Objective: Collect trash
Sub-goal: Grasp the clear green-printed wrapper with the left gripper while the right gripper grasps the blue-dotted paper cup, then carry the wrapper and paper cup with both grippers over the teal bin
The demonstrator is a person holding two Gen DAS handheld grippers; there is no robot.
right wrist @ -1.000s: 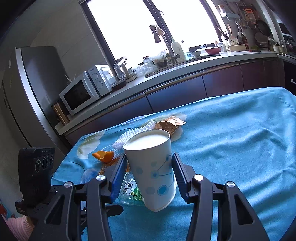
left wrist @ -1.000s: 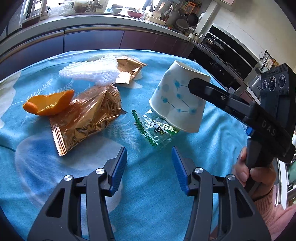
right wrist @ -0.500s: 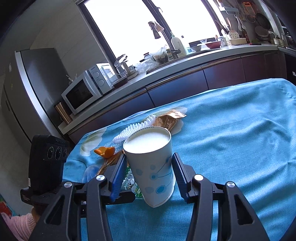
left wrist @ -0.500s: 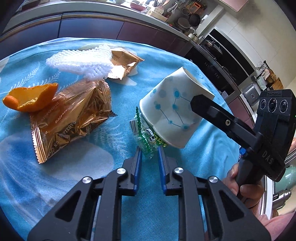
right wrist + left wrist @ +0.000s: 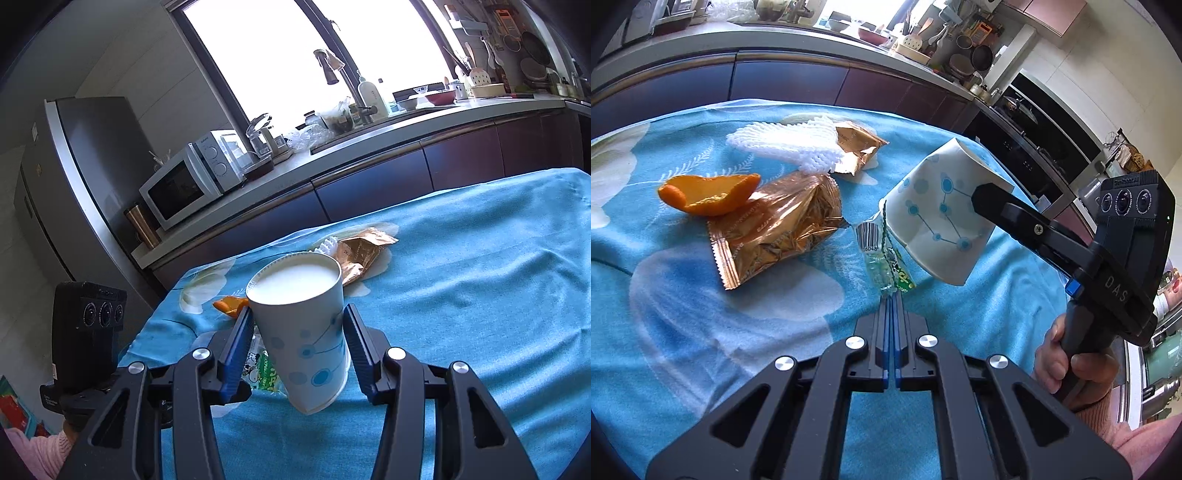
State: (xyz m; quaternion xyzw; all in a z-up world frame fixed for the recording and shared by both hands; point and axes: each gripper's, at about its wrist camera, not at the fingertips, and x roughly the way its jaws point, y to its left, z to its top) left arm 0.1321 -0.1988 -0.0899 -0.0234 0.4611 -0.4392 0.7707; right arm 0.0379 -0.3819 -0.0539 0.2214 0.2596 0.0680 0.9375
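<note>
My left gripper [image 5: 891, 300] is shut on the near end of a small clear-and-green candy wrapper [image 5: 882, 258], which stands up from the blue tablecloth [image 5: 701, 332]. My right gripper [image 5: 297, 345] is shut on a white paper cup with blue dots [image 5: 303, 332], held tilted above the cloth; the cup also shows in the left wrist view [image 5: 938, 218], just right of the wrapper. The wrapper shows beside the cup in the right wrist view [image 5: 258, 369].
On the cloth lie a gold foil bag [image 5: 775, 229], an orange peel [image 5: 709, 192], a white foam net [image 5: 790, 144] and a smaller gold wrapper [image 5: 857, 144]. A kitchen counter [image 5: 369, 140] with a microwave [image 5: 184, 184] runs behind the table.
My left gripper closed from wide open onto the candy wrapper and lifted its end upright. My right gripper kept hold of the cup, tilting and raising it slightly.
</note>
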